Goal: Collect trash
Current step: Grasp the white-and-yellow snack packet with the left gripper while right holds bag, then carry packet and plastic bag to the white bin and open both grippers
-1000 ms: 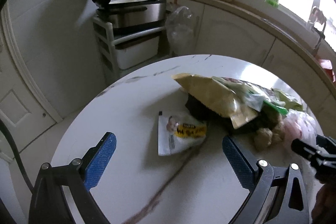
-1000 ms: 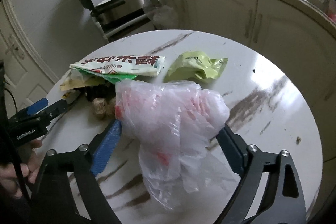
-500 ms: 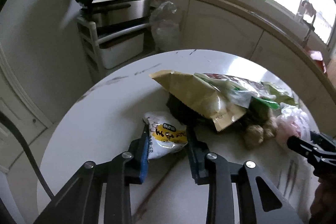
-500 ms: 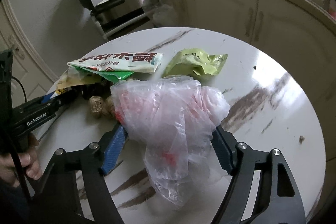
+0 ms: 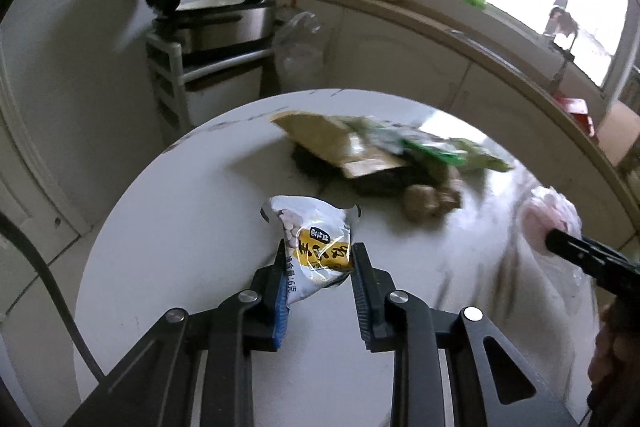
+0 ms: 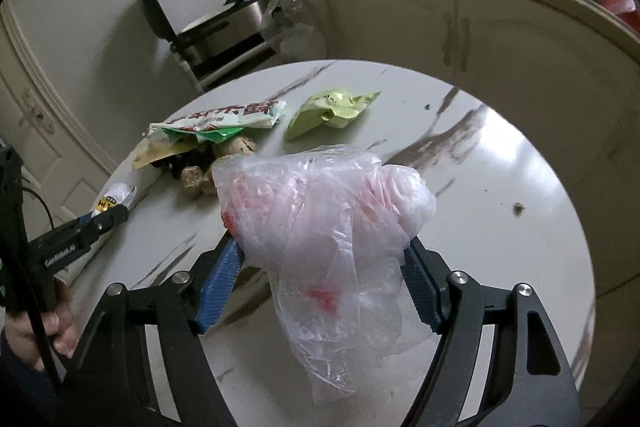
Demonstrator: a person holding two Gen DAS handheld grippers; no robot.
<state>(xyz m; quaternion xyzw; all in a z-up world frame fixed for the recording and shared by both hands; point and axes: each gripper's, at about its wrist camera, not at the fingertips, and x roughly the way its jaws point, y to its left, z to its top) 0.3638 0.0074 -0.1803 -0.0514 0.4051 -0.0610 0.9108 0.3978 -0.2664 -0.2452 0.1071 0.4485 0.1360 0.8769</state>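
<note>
Left gripper [image 5: 318,259]: clamped on white-and-yellow snack packet [image 5: 314,247], centre of frame, lifted above round marble table [image 5: 180,227]. Right gripper [image 6: 324,263]: holding clear plastic bag [image 6: 328,227], lower centre of frame. Remaining on table, upper left: wrapper pile [image 6: 208,131], green wrapper [image 6: 332,109] beside it.

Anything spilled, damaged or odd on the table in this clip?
A small brown crumb lies alone on the table, far right of the wrapper pile. The left gripper holds a torn-open white packet. Otherwise ordinary trash.
</note>
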